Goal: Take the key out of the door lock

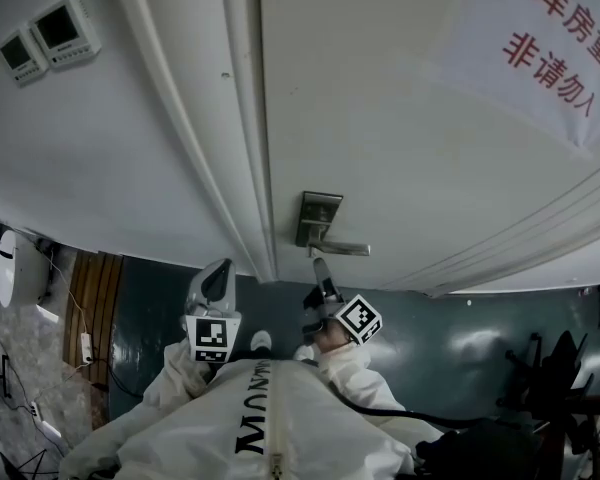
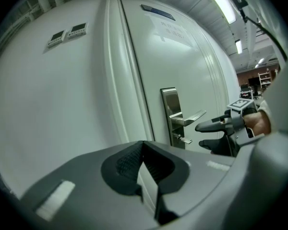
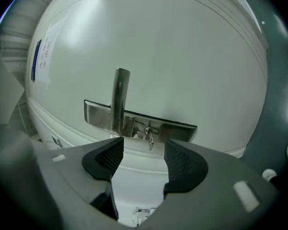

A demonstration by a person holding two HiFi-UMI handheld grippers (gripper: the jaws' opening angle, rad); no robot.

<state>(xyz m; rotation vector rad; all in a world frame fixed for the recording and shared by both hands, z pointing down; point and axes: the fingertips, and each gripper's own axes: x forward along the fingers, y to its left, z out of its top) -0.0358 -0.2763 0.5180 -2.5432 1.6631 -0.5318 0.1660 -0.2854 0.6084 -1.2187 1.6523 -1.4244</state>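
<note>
The key (image 3: 149,137) sticks out of the lock plate (image 3: 180,129), just beyond the right gripper (image 3: 143,150), whose jaws stand wide apart and empty. If they close off-line, they could catch the lever handle (image 3: 119,97) or jam the key askew. The left gripper (image 2: 143,147), closed and empty, waits to the left.

At ten o'clock from me, two small control panels (image 1: 50,36) sit on the white wall (image 1: 110,168). The floor (image 1: 460,318) at five o'clock is dark teal and glossy. Wooden slats (image 1: 92,298) lie at eight o'clock. Strip lights (image 2: 220,1) glow overhead at one o'clock.
</note>
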